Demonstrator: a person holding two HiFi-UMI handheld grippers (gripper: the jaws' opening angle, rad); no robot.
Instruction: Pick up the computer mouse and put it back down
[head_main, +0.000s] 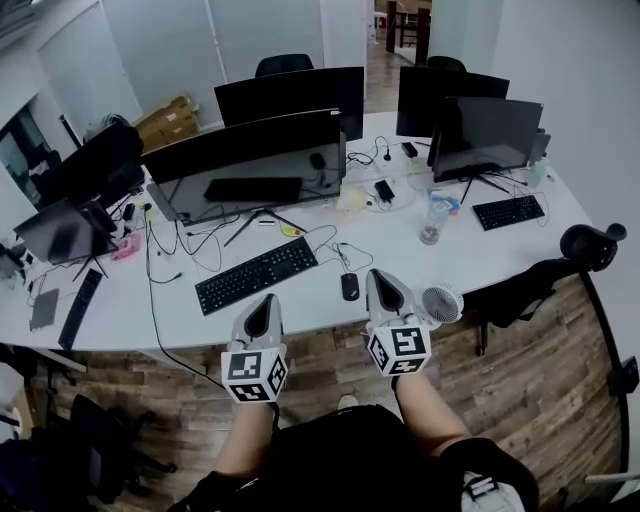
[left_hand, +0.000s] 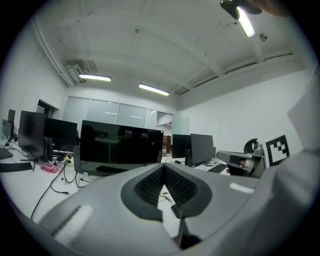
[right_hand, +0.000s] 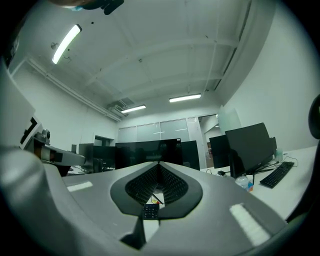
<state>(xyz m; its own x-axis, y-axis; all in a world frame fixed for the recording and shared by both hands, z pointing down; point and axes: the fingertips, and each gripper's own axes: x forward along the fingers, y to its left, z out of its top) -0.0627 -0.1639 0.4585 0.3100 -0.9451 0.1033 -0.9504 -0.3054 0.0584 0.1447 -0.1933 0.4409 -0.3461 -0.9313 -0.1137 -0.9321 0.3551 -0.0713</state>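
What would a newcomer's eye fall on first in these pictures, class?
The left gripper and right gripper, both shut and empty, point at a white desk from its near edge. Close by the right gripper's tip a black computer mouse lies, just right of a black keyboard.

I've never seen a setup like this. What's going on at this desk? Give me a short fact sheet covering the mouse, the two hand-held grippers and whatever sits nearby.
Mouse: black computer mouse lying on the white desk, nothing touching it
Left hand-held gripper: jaws together, empty, near the desk's front edge
Right hand-held gripper: jaws together, empty, just right of the mouse, apart from it
Nearby: black keyboard left of the mouse; small white fan to its right
Task stage: mouse not yet picked up
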